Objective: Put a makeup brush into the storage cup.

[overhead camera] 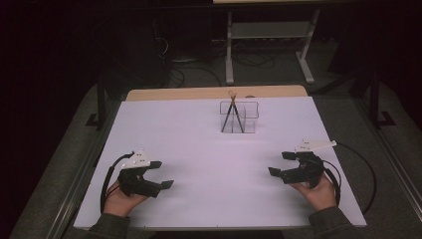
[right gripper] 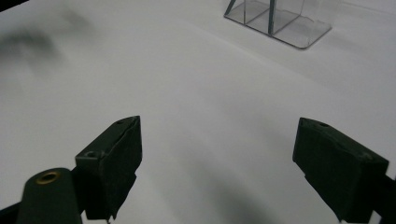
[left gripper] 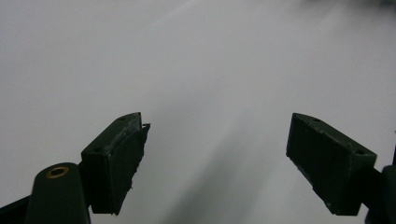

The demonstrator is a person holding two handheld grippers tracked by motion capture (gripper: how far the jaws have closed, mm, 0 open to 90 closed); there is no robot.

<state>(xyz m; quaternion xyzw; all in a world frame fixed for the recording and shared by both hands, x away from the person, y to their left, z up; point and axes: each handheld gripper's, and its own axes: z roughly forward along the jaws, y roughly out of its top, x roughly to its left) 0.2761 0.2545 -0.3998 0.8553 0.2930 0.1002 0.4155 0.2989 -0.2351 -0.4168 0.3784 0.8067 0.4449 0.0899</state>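
High view gave me a white table top (overhead camera: 214, 164) with a strip of bare wood along its far edge, and beyond it a dark room with a pale metal frame (overhead camera: 271, 37) standing on the floor among loose cables. Grey carpet ran down both sides of the table.

At the far middle of the table stood a clear divided holder (overhead camera: 240, 117), with two dark sticks (overhead camera: 232, 115) leaning crossed in its left compartment; what they were exactly I could not make out at that range, pencils or thin brushes perhaps. The holder was well apart from both tools, roughly midway between them and farther out. In the right gripper view its clear base (right gripper: 285, 21) sat at the top edge, ahead and somewhat to the right of the jaws.

My left gripper (overhead camera: 158, 174) was held low over the near left of the table, jaws spread wide with nothing between them, pointing toward the centre. The left hand (overhead camera: 122, 199) cupped it from below, forearm coming in from the near edge.

My right gripper (overhead camera: 278, 163) mirrored it on the near right, jaws wide apart and empty over bare white surface, the right hand (overhead camera: 318, 191) gripping its body from behind.
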